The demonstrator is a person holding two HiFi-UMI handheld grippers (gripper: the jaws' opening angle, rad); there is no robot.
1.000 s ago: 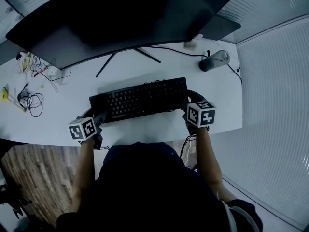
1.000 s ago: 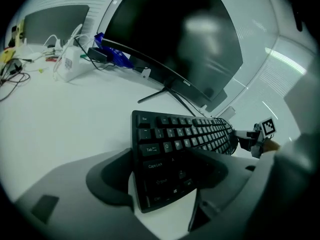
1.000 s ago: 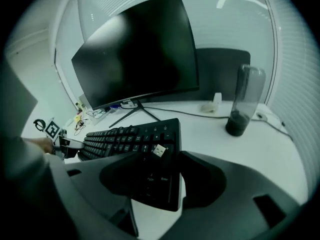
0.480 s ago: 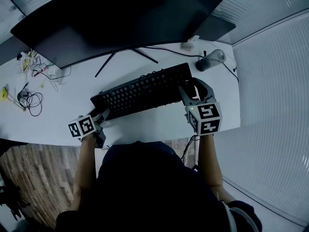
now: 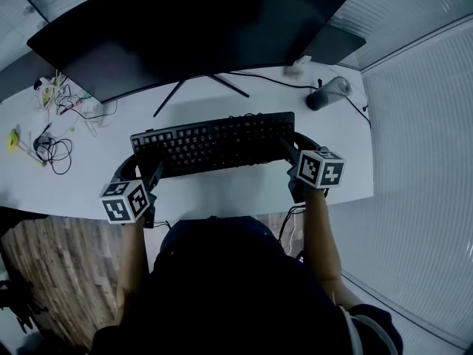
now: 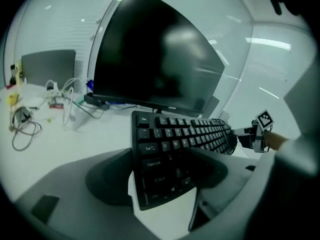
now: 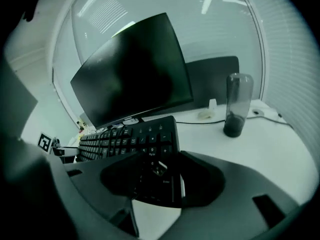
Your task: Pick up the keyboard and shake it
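Note:
A black keyboard [image 5: 214, 143] hangs lengthwise just above the white desk [image 5: 222, 191], in front of the monitor. My left gripper [image 5: 144, 172] is shut on its left end. In the left gripper view the keyboard [image 6: 175, 139] runs away between the two dark jaws of my left gripper [image 6: 155, 176]. My right gripper [image 5: 292, 150] clamps the right end. The right gripper view shows that end of the keyboard [image 7: 135, 139] pinched in the jaws of my right gripper [image 7: 160, 176]. The keyboard lies roughly level.
A wide curved monitor [image 5: 192, 28] stands behind, its stand legs [image 5: 199, 87] spread on the desk. A dark tumbler [image 5: 329, 93] sits at the back right with a cable beside it. Tangled cables [image 5: 52, 150] and small items lie at the far left. The desk's front edge is near my body.
Half a second ago the keyboard was slanted with its right end swung away and my right gripper further forward; now it is back level, and both grippers have shifted with it.

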